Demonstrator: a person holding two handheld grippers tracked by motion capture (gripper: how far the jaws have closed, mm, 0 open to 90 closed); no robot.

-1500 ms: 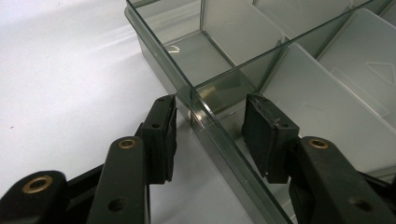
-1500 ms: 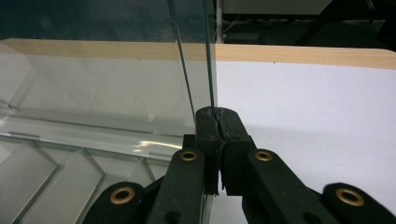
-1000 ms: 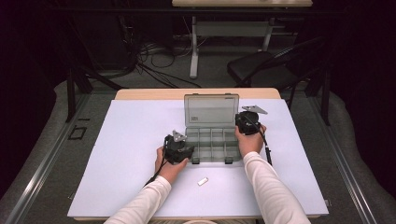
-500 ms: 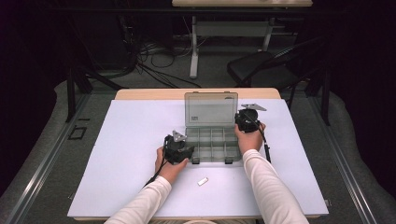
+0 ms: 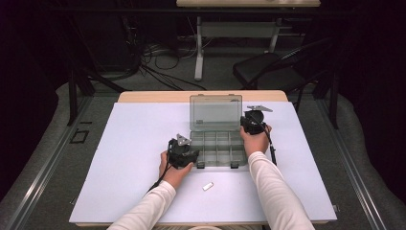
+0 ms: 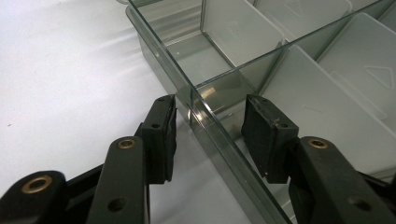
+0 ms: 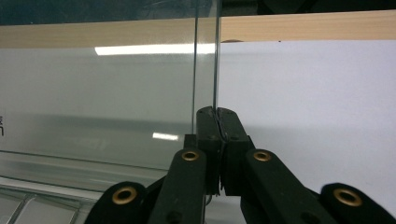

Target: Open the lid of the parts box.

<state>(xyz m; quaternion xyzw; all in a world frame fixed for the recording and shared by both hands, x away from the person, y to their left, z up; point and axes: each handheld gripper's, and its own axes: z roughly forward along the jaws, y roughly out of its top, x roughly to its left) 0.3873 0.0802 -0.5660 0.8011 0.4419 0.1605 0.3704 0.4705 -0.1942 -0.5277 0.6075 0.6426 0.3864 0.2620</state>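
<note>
White table (image 5: 134, 158), 1 organizer box (image 5: 218, 151), left gripper (image 6: 210, 135) jaws open astride its wall, right gripper (image 7: 217, 116) jaws clamping 1 lid (image 7: 93, 102)

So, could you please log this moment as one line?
right gripper: shut on lid | left gripper: open astride box wall | lid upright

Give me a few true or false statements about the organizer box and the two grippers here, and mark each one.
1. The box lid stands open. True.
2. The right gripper is shut on the lid's edge. True.
3. The left gripper pinches the box wall tight. False: its pads straddle the wall with gaps on both sides.
4. The small white piece lies inside a compartment. False: it lies on the table, in front of the box.
</note>
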